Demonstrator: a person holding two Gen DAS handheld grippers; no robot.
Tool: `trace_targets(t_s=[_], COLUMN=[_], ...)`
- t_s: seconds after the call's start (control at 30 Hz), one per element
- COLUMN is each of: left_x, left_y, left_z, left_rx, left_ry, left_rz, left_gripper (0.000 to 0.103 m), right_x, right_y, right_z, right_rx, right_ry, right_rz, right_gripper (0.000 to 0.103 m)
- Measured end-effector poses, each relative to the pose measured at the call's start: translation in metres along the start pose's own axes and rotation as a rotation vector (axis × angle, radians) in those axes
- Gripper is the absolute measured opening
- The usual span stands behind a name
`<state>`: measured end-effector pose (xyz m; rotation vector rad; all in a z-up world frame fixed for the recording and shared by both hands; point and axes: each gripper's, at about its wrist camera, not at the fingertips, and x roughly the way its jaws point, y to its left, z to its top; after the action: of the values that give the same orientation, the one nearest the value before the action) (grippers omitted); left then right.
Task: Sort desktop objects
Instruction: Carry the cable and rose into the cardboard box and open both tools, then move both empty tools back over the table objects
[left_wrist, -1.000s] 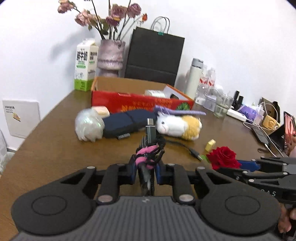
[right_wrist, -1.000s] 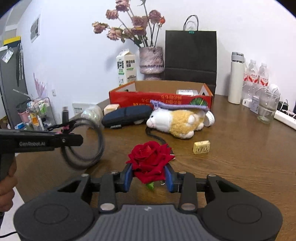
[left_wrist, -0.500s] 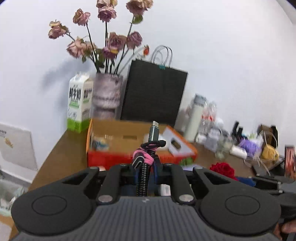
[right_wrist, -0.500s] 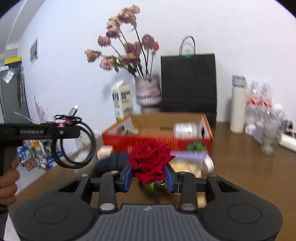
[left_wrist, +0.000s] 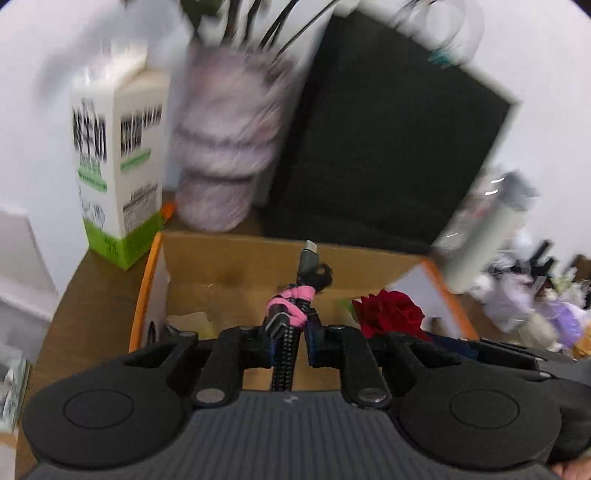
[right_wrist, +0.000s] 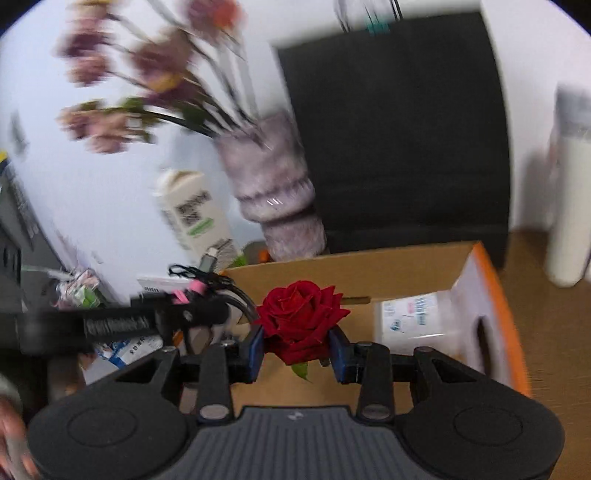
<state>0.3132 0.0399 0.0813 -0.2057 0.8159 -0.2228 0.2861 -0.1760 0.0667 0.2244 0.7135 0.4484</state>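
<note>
My left gripper (left_wrist: 291, 341) is clamped tight on a coiled braided cable (left_wrist: 286, 354), the coil bound with a pink tie (left_wrist: 291, 301) and a grey USB plug (left_wrist: 309, 258) poking up past my fingertips. It hangs above the open cardboard box (left_wrist: 236, 266) with the orange rim, over the brown inner floor. In my right gripper (right_wrist: 299, 349) the blue pads press on both sides of a red rose (right_wrist: 301, 317), a green leaf (right_wrist: 301, 369) dangling under it. The rose is also over the box, in front of its back wall, and from the left wrist view it shows just to the right of the cable. From the right wrist view the left gripper reaches in from the left edge, cable loop and pink tie just beside the rose. Inside the box, on the right, lies a white packet with blue print (right_wrist: 410, 314). Behind the box stand a milk carton (left_wrist: 118, 162) with a green base, a pale ribbed vase (left_wrist: 225, 147) of dried pink flowers (right_wrist: 147, 74), and a black paper bag (left_wrist: 388, 147). A white bottle (right_wrist: 570, 206) stands on the brown table (right_wrist: 546, 332) to the right. Everything in the background is smeared with blur.
</note>
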Motion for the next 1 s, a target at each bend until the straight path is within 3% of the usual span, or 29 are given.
trace_targets(t_s=[0.1, 0.2, 0.27, 0.33, 0.47, 0.7, 0.8, 0.9, 1.0], left_x=[0.041, 0.061, 0.059, 0.049, 0.018, -0.042, -0.064, -0.081, -0.106], left_y=[0.011, 0.011, 0.010, 0.014, 0.011, -0.012, -0.017, -0.013, -0.013], left_z=[0.003, 0.003, 0.002, 0.003, 0.008, -0.004, -0.023, -0.049, -0.090], left_rx=[-0.004, 0.085, 0.125, 0.095, 0.122, 0.175, 0.182, 0.129, 0.082], left_ry=[0.093, 0.142, 0.133, 0.123, 0.053, -0.002, 0.002, 0.010, -0.038], left_rz=[0.045, 0.261, 0.262, 0.229, 0.235, 0.260, 0.279, 0.301, 0.328], left_gripper=[0.015, 0.023, 0.032, 0.046, 0.066, 0.103, 0.103, 0.103, 0.103], right_x=[0.054, 0.090, 0.105, 0.109, 0.087, 0.022, -0.012, -0.043, -0.074], right_y=[0.002, 0.000, 0.000, -0.005, -0.012, -0.003, -0.005, -0.009, -0.005], right_z=[0.007, 0.007, 0.006, 0.006, 0.015, 0.020, 0.005, -0.013, -0.038], right_rx=[-0.018, -0.011, -0.019, 0.009, 0.078, -0.024, -0.055, -0.062, -0.086], right_ry=[0.090, 0.156, 0.179, 0.177, 0.129, 0.056, 0.055, 0.055, 0.013], right_rz=[-0.071, -0.103, -0.111, -0.116, -0.079, -0.154, -0.181, -0.215, -0.239], right_gripper=[0.035, 0.041, 0.054, 0.055, 0.068, 0.086, 0.086, 0.086, 0.087])
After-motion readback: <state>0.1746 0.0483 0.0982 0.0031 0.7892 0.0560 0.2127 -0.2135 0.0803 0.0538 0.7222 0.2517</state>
